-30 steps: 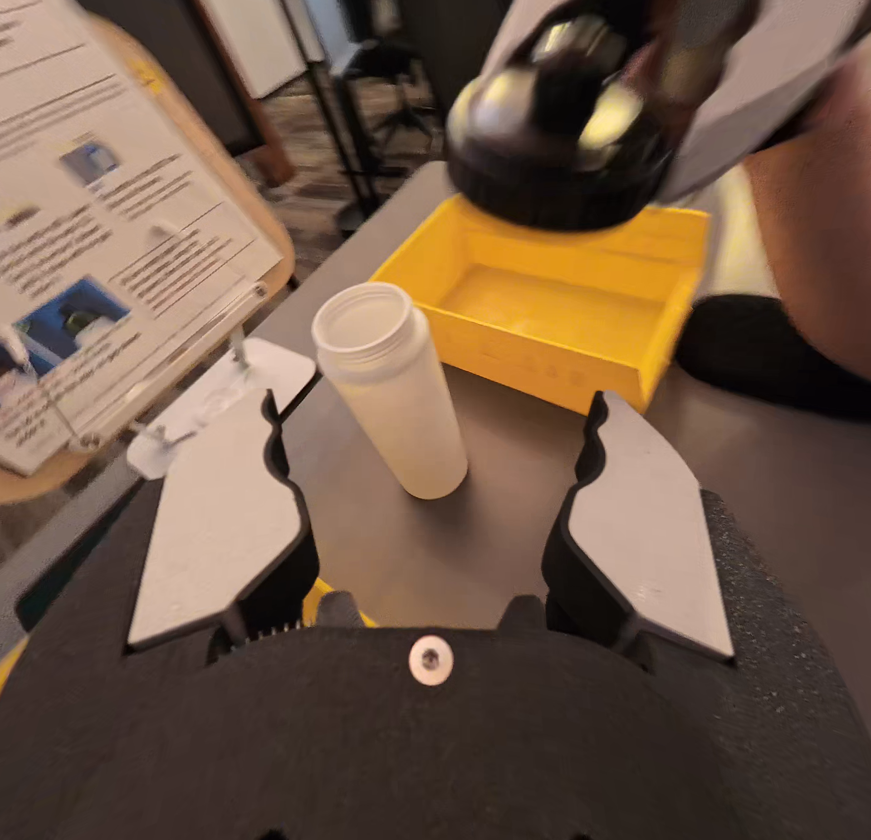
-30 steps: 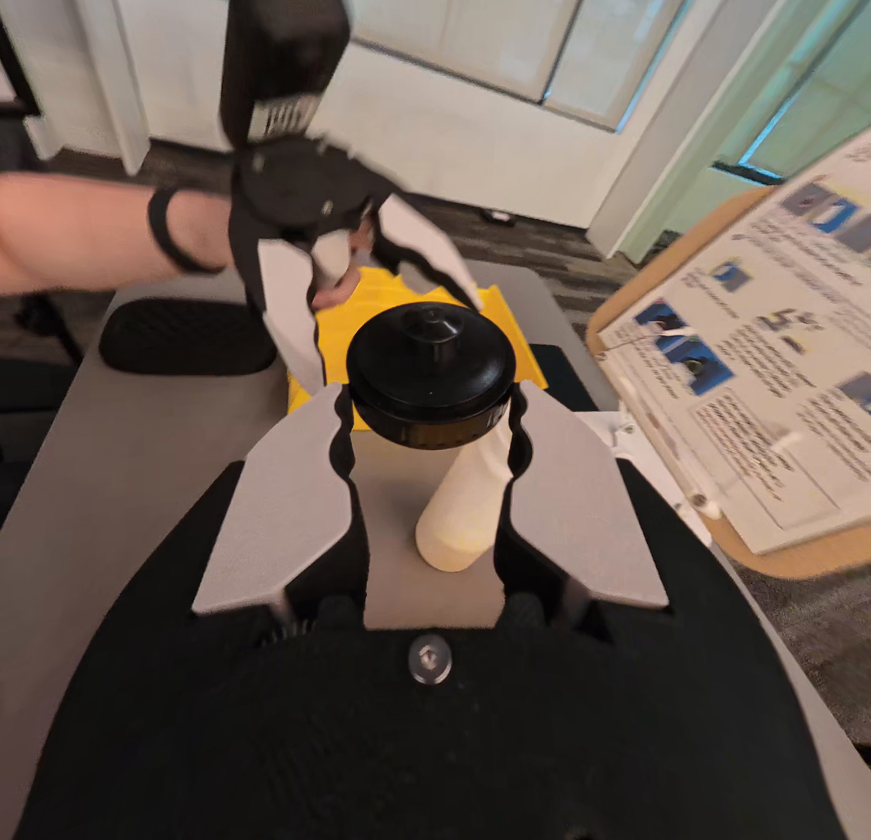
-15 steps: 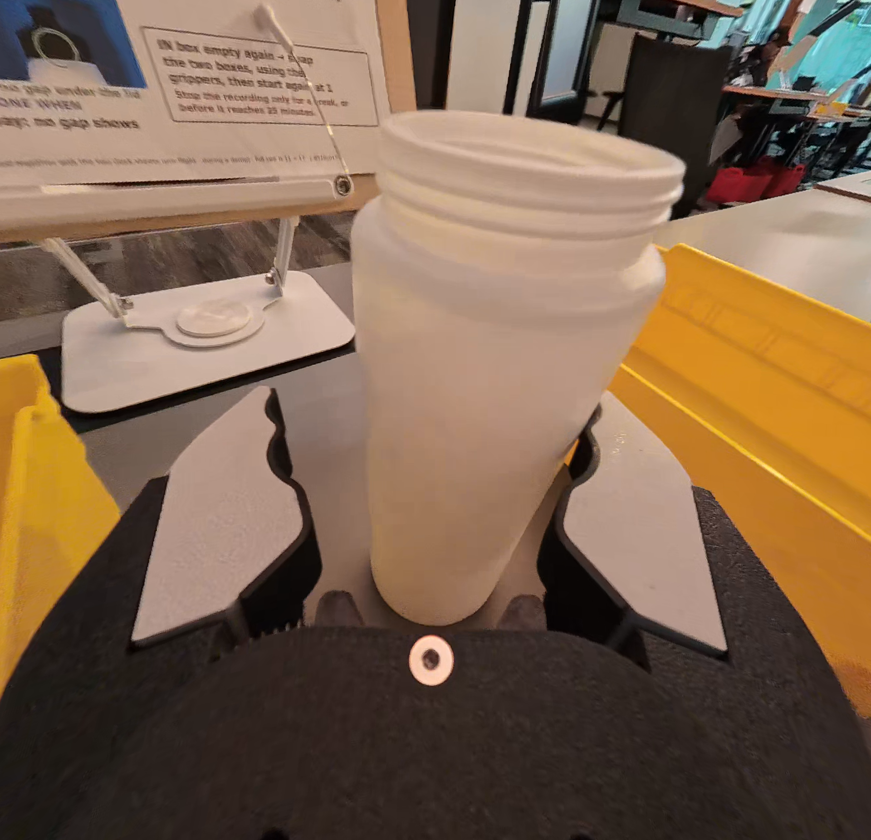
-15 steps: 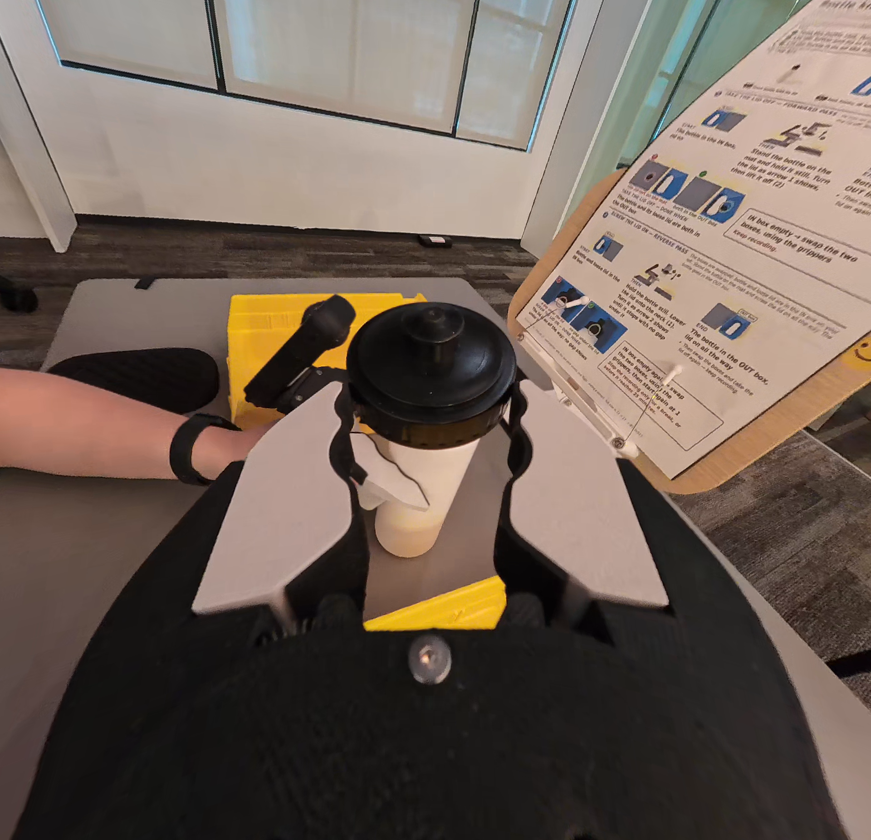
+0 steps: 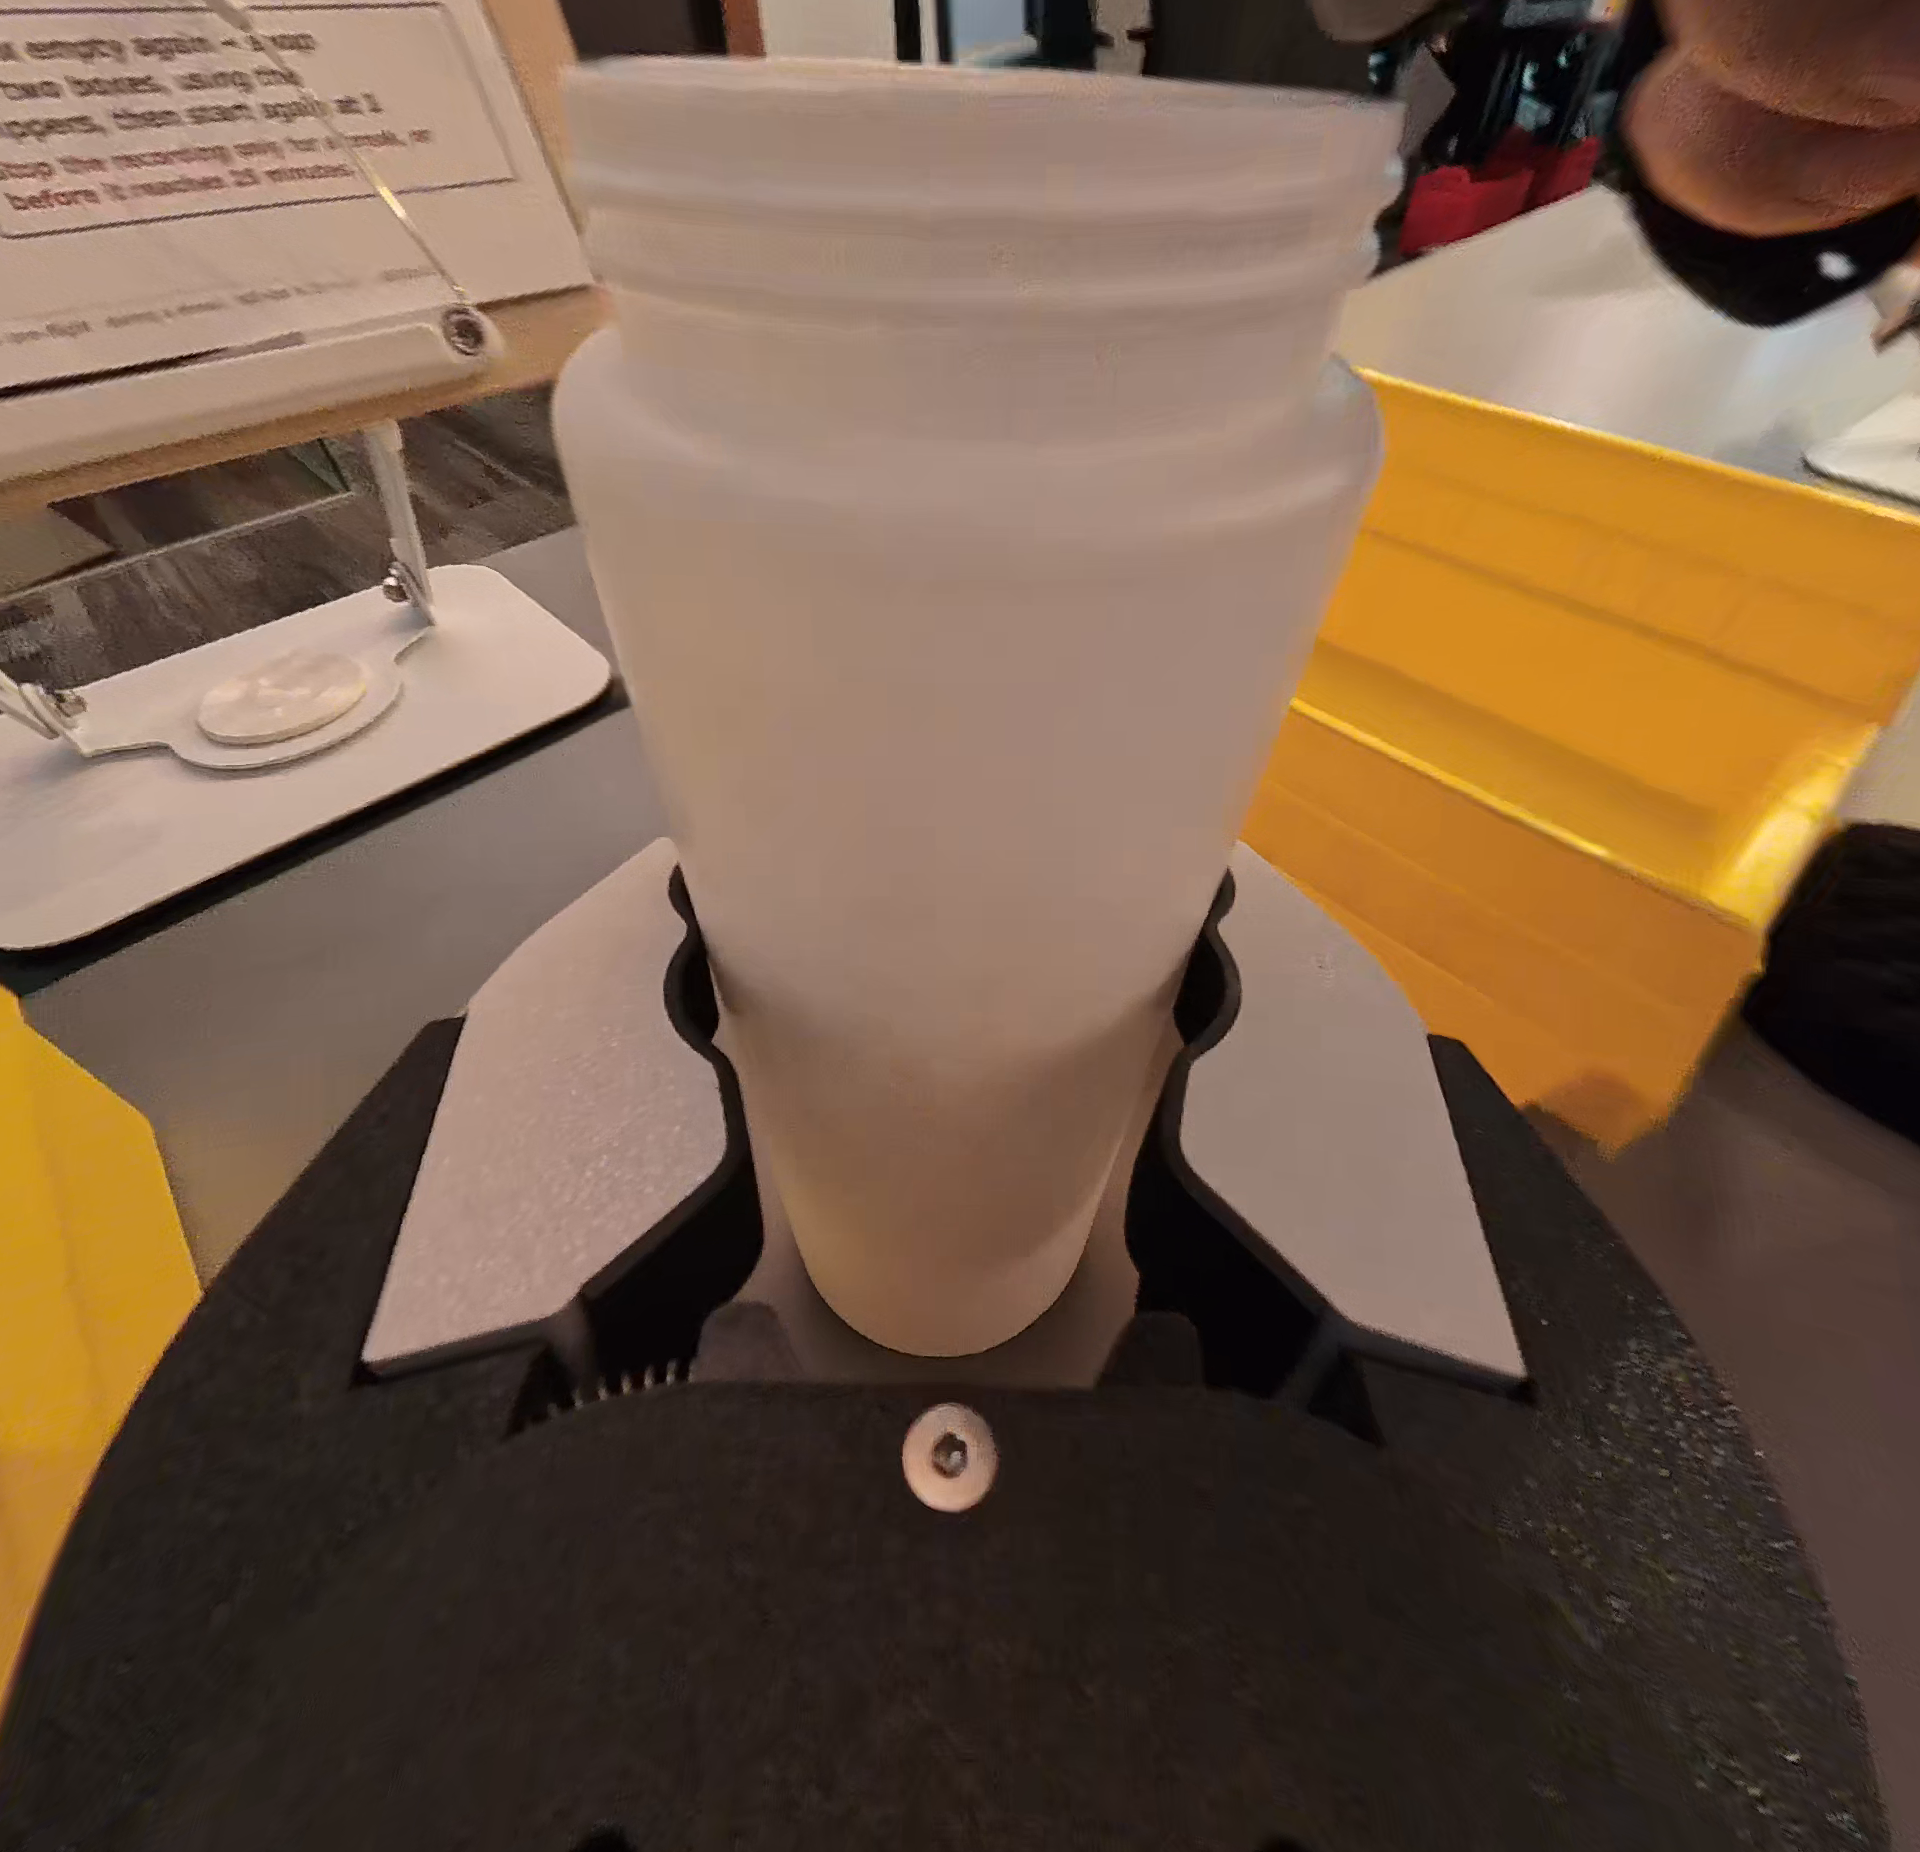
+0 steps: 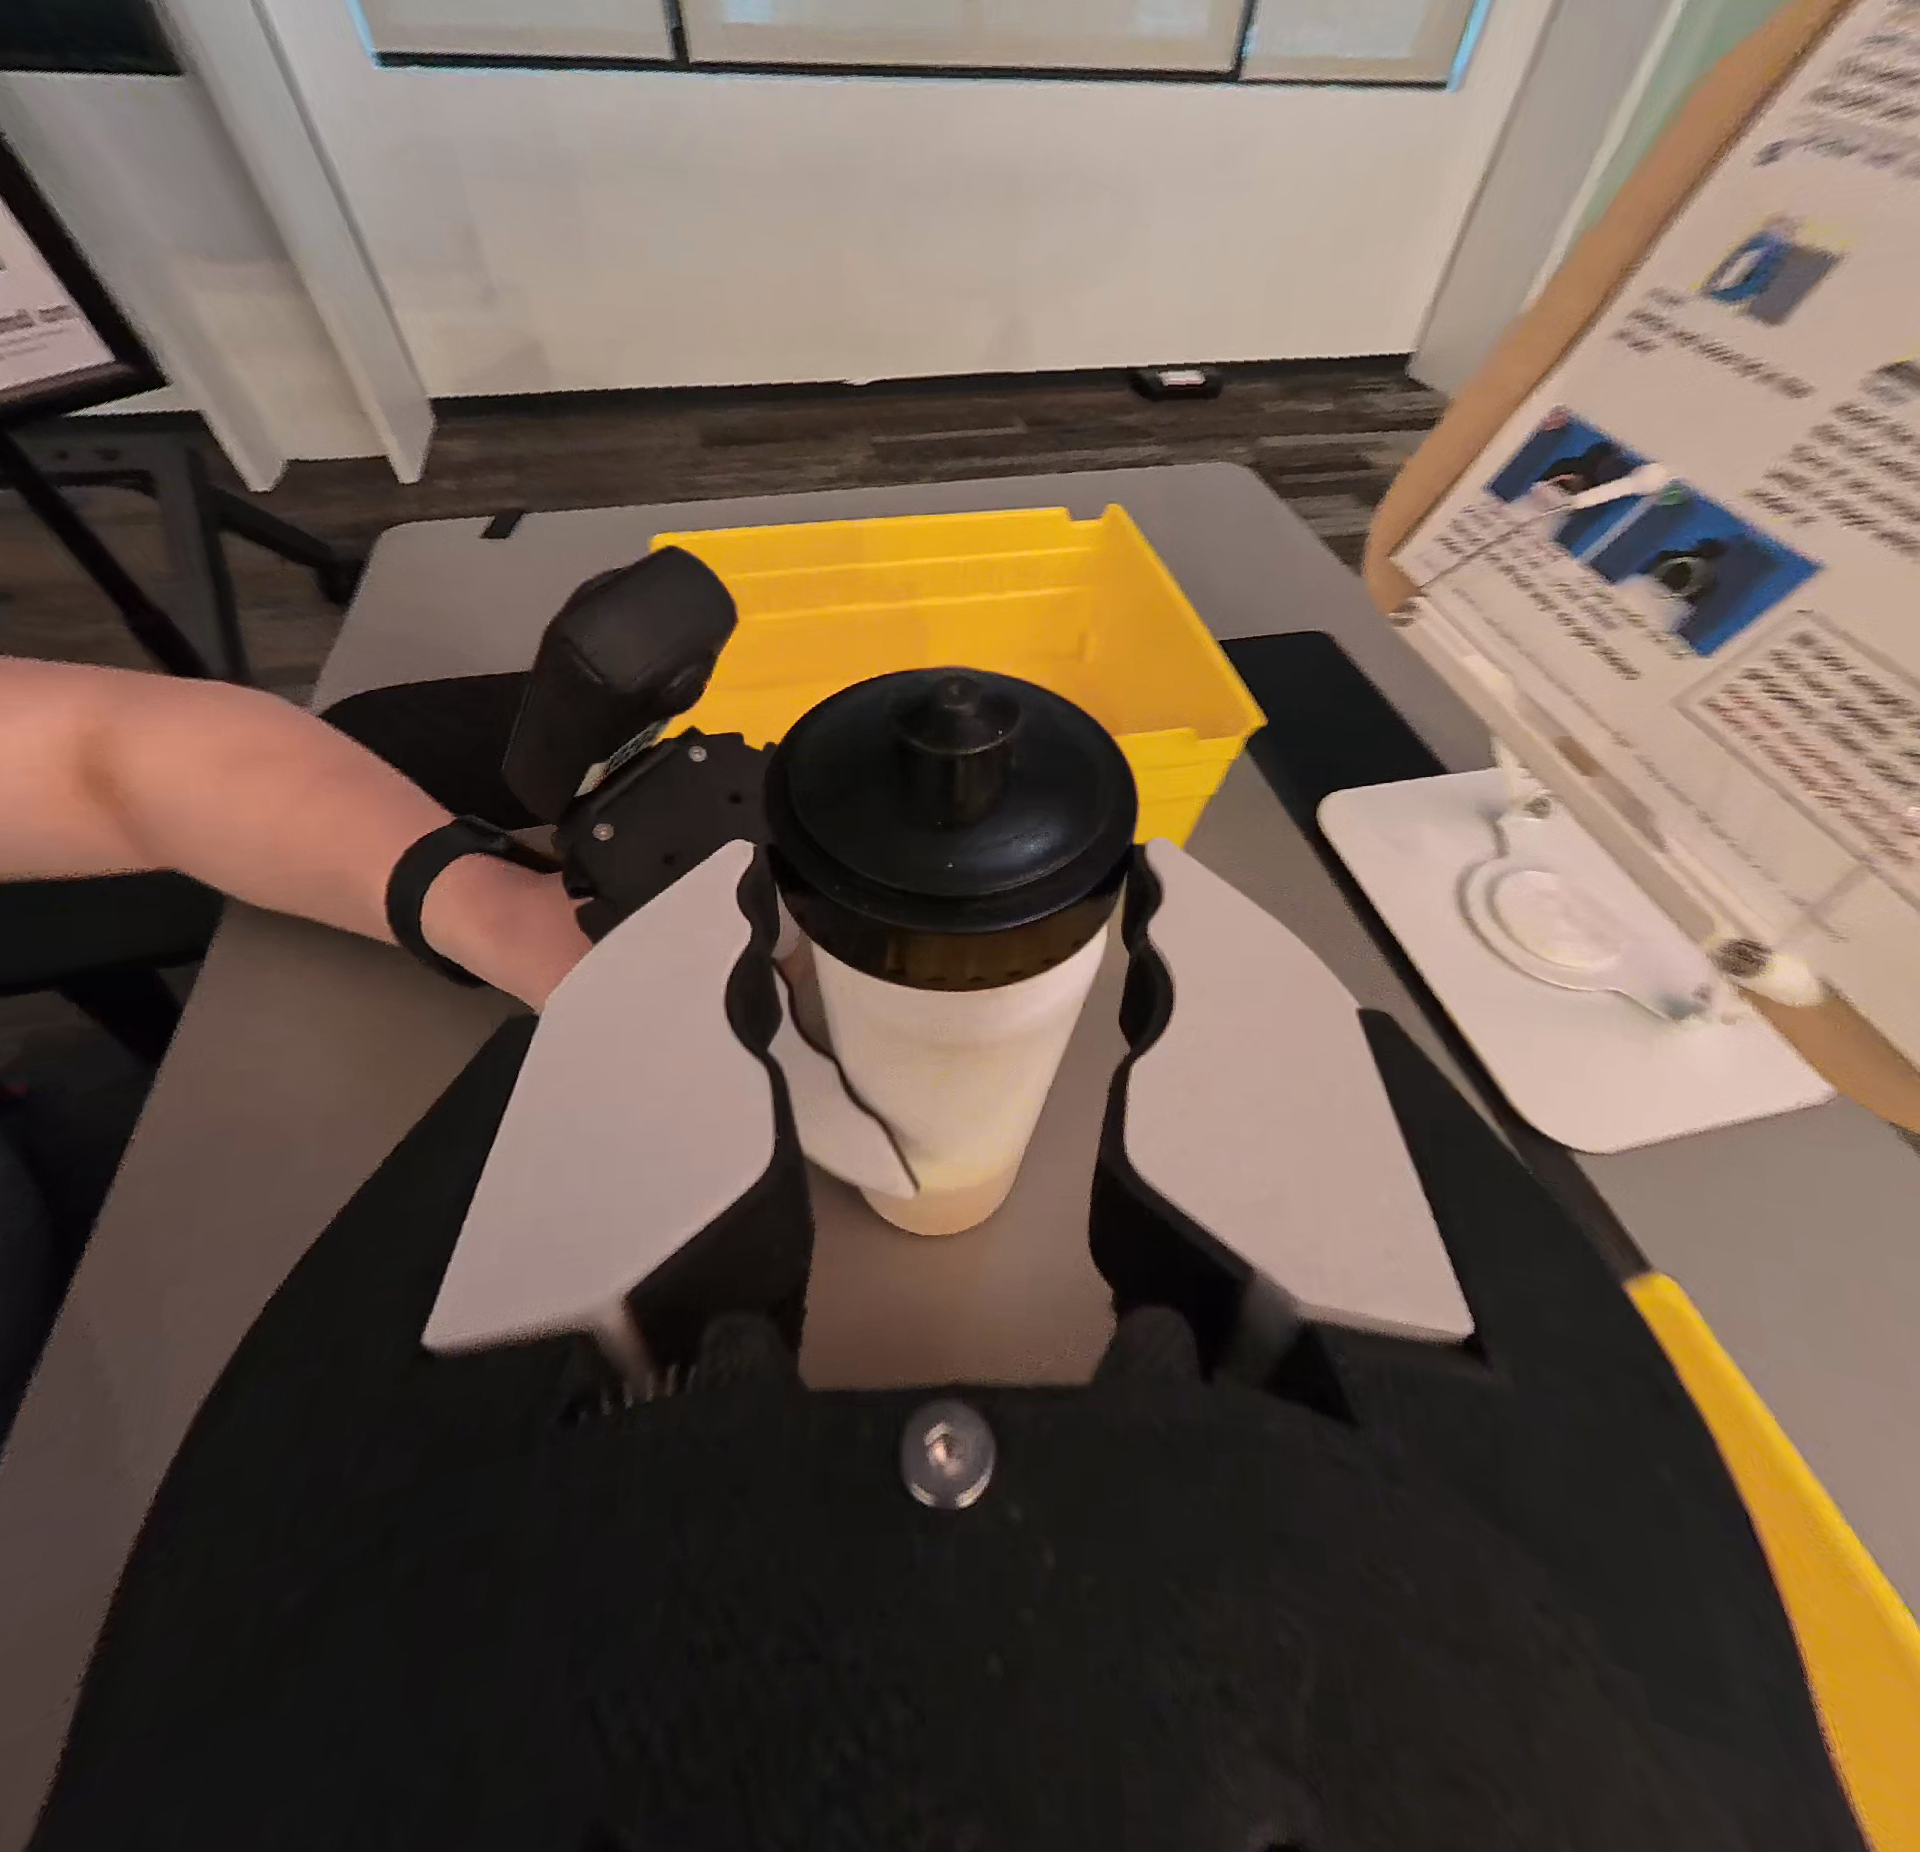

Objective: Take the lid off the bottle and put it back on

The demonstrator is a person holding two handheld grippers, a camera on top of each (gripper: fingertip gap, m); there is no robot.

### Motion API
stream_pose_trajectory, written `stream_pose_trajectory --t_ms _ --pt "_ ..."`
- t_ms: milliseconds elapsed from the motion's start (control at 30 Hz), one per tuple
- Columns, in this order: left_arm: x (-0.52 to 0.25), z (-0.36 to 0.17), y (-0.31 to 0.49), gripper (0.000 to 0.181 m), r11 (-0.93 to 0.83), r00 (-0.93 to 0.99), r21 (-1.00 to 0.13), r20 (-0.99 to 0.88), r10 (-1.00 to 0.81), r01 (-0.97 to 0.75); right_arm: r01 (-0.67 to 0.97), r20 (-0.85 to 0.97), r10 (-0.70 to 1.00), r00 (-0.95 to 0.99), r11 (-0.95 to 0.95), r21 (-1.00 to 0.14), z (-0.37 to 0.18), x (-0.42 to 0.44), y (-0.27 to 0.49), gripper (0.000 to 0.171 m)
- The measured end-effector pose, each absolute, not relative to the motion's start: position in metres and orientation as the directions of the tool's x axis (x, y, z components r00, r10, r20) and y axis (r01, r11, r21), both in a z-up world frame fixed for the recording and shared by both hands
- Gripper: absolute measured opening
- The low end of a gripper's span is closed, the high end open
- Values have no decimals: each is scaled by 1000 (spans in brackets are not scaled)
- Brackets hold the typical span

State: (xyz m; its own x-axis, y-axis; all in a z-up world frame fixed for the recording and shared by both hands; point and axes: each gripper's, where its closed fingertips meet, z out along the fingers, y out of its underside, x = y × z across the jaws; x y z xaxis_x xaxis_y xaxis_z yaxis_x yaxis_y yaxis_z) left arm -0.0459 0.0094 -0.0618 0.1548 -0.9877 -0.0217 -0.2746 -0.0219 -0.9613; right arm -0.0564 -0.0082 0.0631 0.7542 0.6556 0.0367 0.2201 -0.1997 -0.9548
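Note:
A white plastic bottle [image 5: 966,659] stands upright on the grey table, its threaded mouth open in the left wrist view. My left gripper [image 5: 956,929] is shut on the bottle's lower body, both fingers against its sides. My right gripper [image 6: 951,888] is shut on the black lid [image 6: 951,815] and holds it directly over the bottle [image 6: 935,1064]. Whether the lid touches the mouth cannot be told. One left finger [image 6: 842,1127] shows against the bottle in the right wrist view. The lid is out of the left wrist view.
A yellow bin [image 6: 935,597] stands just behind the bottle, to its right in the left wrist view [image 5: 1558,711]. A second yellow bin [image 5: 62,1231] is at the near left. An instruction board [image 6: 1714,452] stands on a white base [image 5: 260,722]. A black pad [image 5: 1849,971] lies beside the bin.
My left gripper has come down around the bottle and closed on it. My right gripper has carried the lid to a spot right over the bottle's mouth.

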Motion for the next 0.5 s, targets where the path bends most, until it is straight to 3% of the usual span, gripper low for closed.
stream_pose_trajectory --t_ms 267,500 --pt "-65 -65 -9 88 19 81 -957 -44 -996 -290 336 57 734 677 -240 -911 37 -89 -10 65" --pt "-67 -65 -7 88 -3 41 -965 -9 -999 -262 335 39 740 672 -257 -907 32 -90 -9 65"
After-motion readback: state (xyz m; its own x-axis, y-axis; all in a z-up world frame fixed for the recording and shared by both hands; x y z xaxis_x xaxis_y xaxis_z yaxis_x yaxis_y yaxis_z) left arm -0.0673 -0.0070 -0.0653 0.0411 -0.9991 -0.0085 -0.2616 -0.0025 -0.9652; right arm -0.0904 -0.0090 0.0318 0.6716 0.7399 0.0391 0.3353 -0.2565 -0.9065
